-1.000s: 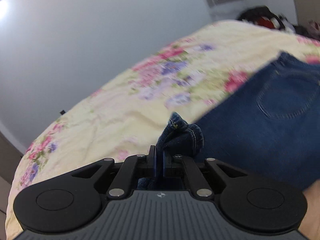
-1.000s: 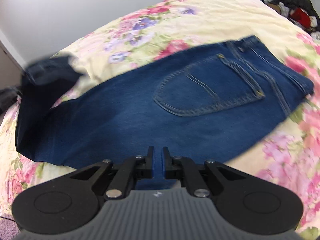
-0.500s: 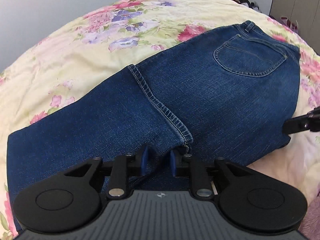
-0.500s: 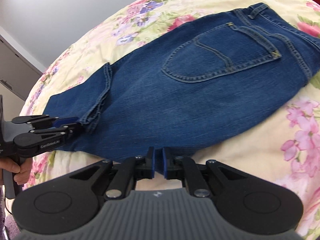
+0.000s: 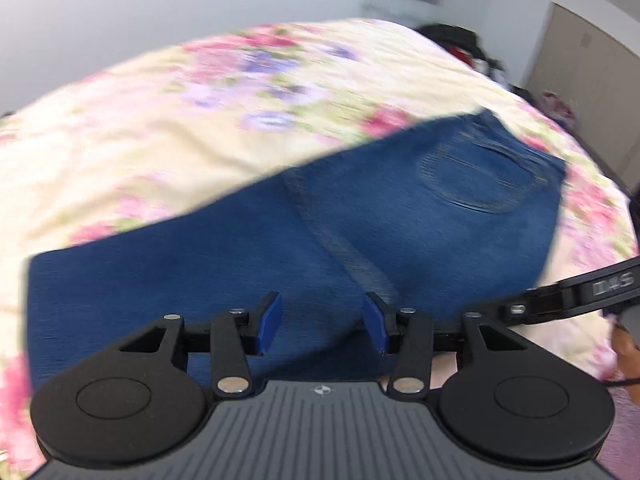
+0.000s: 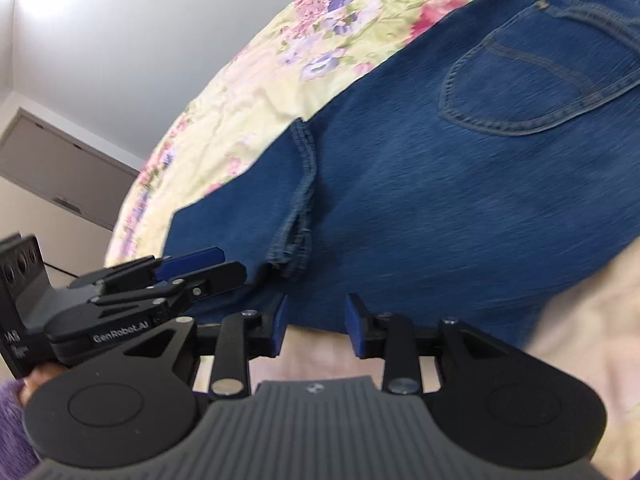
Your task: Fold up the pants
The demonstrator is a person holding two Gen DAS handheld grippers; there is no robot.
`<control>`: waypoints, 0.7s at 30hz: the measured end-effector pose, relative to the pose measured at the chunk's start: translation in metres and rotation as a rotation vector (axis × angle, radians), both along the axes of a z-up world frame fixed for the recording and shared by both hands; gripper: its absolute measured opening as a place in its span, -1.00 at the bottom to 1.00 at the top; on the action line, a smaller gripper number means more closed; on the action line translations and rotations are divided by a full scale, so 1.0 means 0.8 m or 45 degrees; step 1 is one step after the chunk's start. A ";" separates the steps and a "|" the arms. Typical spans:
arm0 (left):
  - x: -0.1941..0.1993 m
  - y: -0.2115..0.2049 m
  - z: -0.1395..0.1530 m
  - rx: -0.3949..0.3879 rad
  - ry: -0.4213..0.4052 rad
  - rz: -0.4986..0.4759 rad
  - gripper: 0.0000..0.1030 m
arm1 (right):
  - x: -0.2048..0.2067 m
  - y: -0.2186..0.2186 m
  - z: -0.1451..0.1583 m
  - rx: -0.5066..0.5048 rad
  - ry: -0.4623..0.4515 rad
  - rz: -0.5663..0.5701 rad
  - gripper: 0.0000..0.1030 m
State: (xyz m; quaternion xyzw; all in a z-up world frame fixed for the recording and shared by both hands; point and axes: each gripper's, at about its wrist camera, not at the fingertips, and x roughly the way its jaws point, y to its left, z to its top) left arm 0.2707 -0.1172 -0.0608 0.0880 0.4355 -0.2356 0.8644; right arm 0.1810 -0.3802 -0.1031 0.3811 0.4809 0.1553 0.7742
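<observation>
Blue jeans (image 5: 360, 232) lie folded on the floral bedspread (image 5: 160, 128), back pocket (image 6: 532, 80) facing up. The leg hem (image 6: 300, 200) lies across the middle of the pants. My left gripper (image 5: 321, 322) hovers over the near edge of the denim. Its jaws are opening and the blue pads (image 5: 268, 322) press on nothing. My right gripper (image 6: 317, 326) sits at the jeans' near edge, its jaws opening, with only bedspread showing between the pads. In the right wrist view the left gripper (image 6: 228, 264) is close on the left, beside the hem.
A finger of my right gripper (image 5: 560, 296) reaches in from the right, with a hand (image 5: 624, 344) behind it. A dark clothes pile (image 5: 456, 40) lies at the bed's far end, near a closet door (image 5: 592, 80). A cabinet (image 6: 60, 172) stands left of the bed.
Both grippers were shut on denim a second ago. They laid the leg end over the pants, and both jaws have since spread and drawn back toward the near edge.
</observation>
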 end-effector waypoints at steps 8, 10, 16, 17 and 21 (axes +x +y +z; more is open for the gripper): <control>0.010 0.086 -0.005 0.095 -0.097 0.227 0.07 | 0.019 0.039 -0.040 0.376 0.176 -0.259 -0.28; 0.013 0.105 -0.010 0.097 -0.092 0.262 0.07 | 0.023 0.047 -0.046 0.419 0.202 -0.292 -0.28; 0.018 0.158 -0.037 0.139 -0.030 0.361 0.06 | 0.036 0.065 -0.063 0.423 0.274 -0.401 -0.29; 0.018 0.166 -0.043 0.130 -0.011 0.366 0.00 | 0.037 0.066 -0.066 0.431 0.285 -0.425 -0.29; 0.019 0.186 -0.067 0.129 0.060 0.393 -0.13 | 0.039 0.059 -0.068 0.377 0.269 -0.556 -0.38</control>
